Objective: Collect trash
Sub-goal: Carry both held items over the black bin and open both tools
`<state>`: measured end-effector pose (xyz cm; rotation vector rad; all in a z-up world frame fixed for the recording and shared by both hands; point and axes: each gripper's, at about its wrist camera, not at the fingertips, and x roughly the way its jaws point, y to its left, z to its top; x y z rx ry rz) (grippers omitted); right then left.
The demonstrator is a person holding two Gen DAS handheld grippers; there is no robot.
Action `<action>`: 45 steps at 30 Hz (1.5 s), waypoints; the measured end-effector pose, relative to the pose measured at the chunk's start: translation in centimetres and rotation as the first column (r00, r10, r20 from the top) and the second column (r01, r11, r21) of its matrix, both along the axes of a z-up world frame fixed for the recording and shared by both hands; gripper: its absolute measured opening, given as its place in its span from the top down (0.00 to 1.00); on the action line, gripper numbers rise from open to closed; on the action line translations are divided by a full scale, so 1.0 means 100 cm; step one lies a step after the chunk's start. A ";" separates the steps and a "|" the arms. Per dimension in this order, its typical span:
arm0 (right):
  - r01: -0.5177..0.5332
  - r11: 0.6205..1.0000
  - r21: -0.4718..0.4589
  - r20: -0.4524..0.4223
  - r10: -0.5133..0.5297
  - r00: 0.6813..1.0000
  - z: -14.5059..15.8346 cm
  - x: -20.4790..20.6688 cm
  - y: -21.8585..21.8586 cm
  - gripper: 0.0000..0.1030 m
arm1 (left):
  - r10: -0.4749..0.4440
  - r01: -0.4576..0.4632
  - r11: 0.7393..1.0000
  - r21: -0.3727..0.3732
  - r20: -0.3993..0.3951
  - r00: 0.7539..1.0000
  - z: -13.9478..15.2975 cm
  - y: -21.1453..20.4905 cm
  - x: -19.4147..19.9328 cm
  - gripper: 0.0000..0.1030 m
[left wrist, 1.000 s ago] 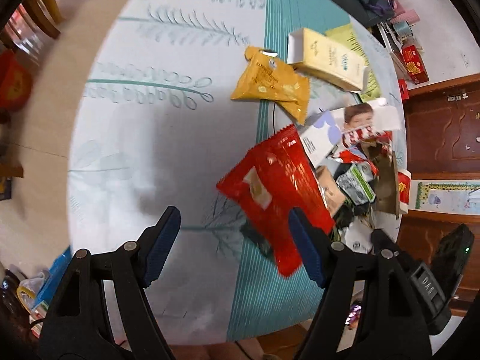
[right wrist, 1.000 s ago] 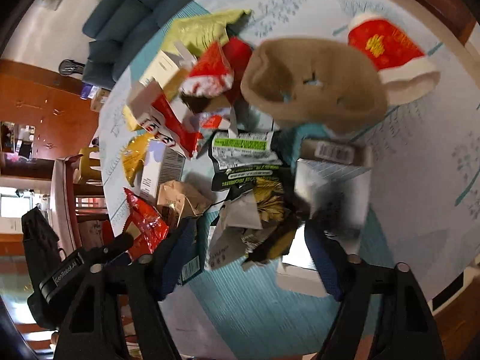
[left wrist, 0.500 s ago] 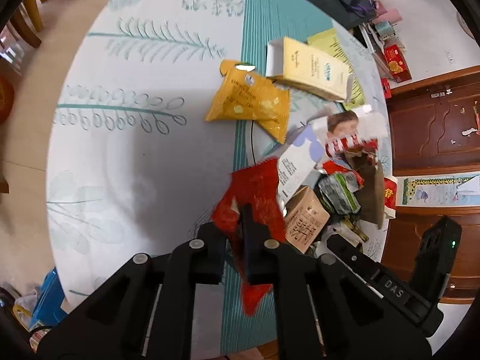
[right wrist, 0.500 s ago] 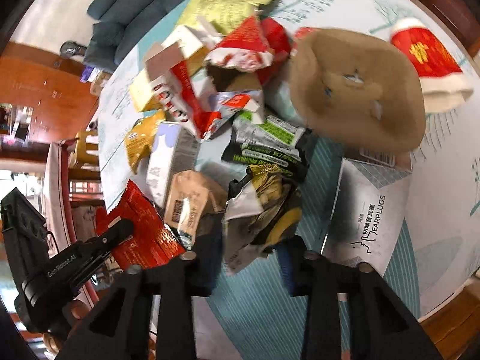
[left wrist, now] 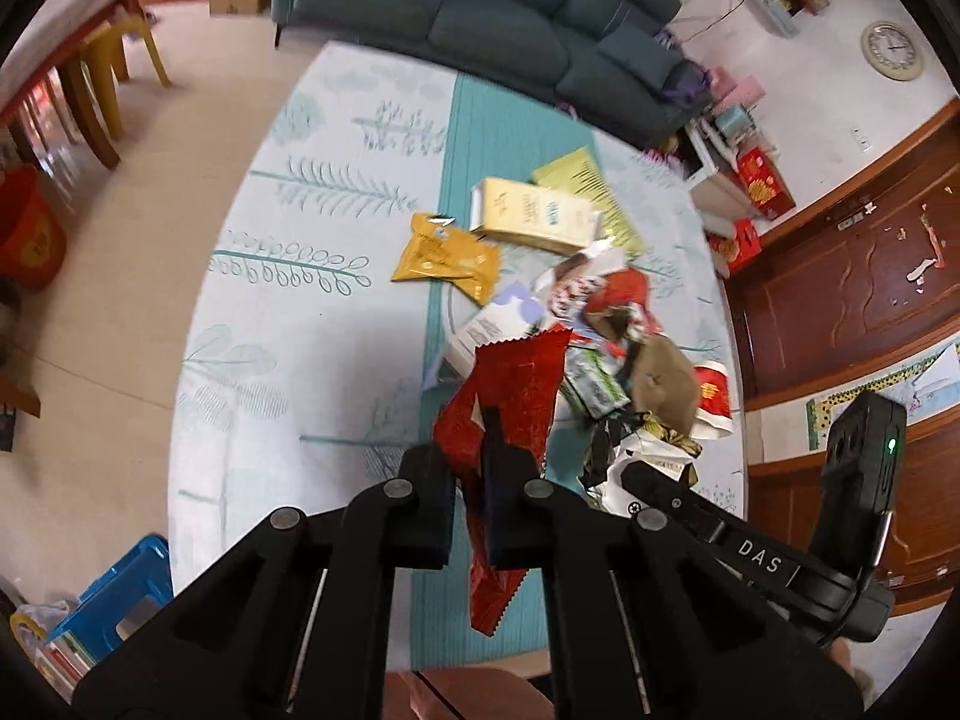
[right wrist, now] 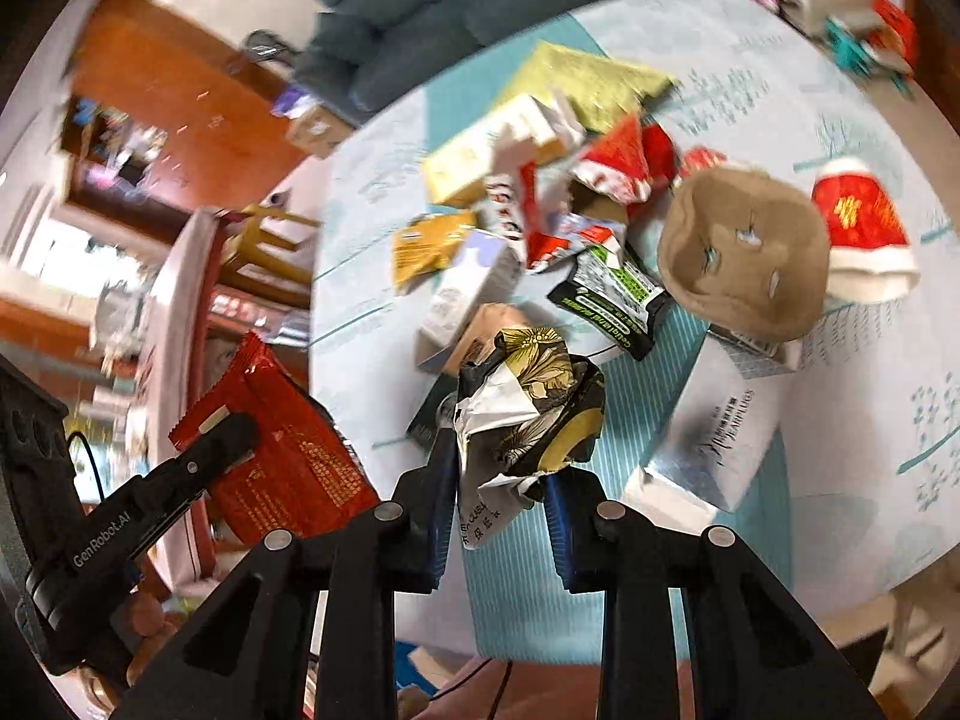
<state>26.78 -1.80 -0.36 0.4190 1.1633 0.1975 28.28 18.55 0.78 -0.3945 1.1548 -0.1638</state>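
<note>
Left tool (left wrist: pixel 469 501): jaws closed tight on the red wrapper (left wrist: pixel 510 396), which hangs between the pads clear of the desk, its lower end dangling below the fingers.
Right tool (right wrist: pixel 498 507): jaws have just been closing and now pinch a crumpled black, white and gold wrapper (right wrist: pixel 528 414) between the blue pads (right wrist: pixel 555 516); the wad stands up above the fingertips.
Desk (left wrist: pixel 288 372): round, with a pale leaf-print cloth and a teal stripe down the middle.
Near pile: a silver earplug box (right wrist: pixel 714 438) lies just right of the right tool, partly under a brown paper-pulp tray (right wrist: pixel 738 252); a black and green packet (right wrist: pixel 612 300) lies beside the tray.
Middle: a red and white cup (right wrist: pixel 858 234) lies tipped at the tray's right.
Far side: an orange snack bag (left wrist: pixel 447 258), then a yellow carton (left wrist: pixel 534 216) touching a yellow-green sheet (left wrist: pixel 585 180).
Beyond the desk: a dark blue-green sofa (left wrist: pixel 480 6).
</note>
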 end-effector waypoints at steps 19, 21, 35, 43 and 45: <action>-0.196 0.980 -0.027 0.092 0.198 0.976 0.022 -0.223 -0.126 0.75 | 0.070 -0.083 0.991 0.108 0.122 0.990 0.043 -0.125 -0.248 0.96; -0.189 0.981 -0.035 0.081 0.192 0.978 0.013 -0.233 -0.134 0.75 | 0.049 -0.061 0.989 0.134 0.091 0.995 0.037 -0.139 -0.264 0.96; -0.023 0.995 -0.098 -0.149 0.008 0.989 -0.162 -0.290 -0.179 0.75 | -0.125 0.156 0.970 0.186 -0.167 0.978 -0.100 -0.186 -0.282 0.96; 0.022 0.986 -0.165 -0.239 -0.062 0.969 -0.323 -0.284 -0.199 0.73 | -0.190 0.235 0.948 0.216 -0.212 0.959 -0.233 -0.204 -0.275 0.96; 0.035 0.987 -0.159 -0.252 -0.075 0.965 -0.354 -0.280 -0.204 0.73 | -0.209 0.257 0.937 0.235 -0.210 0.955 -0.266 -0.210 -0.274 0.95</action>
